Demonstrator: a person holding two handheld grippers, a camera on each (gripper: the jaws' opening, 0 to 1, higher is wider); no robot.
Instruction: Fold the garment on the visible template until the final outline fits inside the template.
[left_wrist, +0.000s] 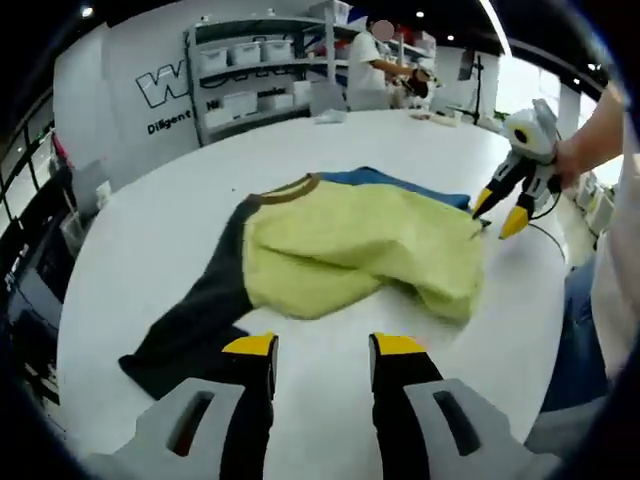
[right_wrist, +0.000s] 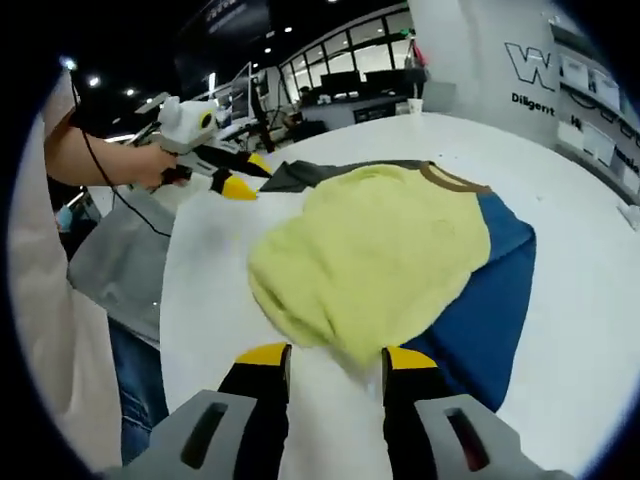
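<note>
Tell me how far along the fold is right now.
Early. The garment lies rumpled on the white table, yellow body bunched over the blue part, one dark sleeve trailing out. Left gripper and right gripper are open, holding nothing. All neat folds remain.

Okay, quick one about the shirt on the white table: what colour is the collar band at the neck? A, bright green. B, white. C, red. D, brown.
D: the garment has a pale yellow-green body, and the narrow collar band at its neck reads brown in the left gripper view; the right gripper view shows the same brown strip beside the blue sleeve.
</note>
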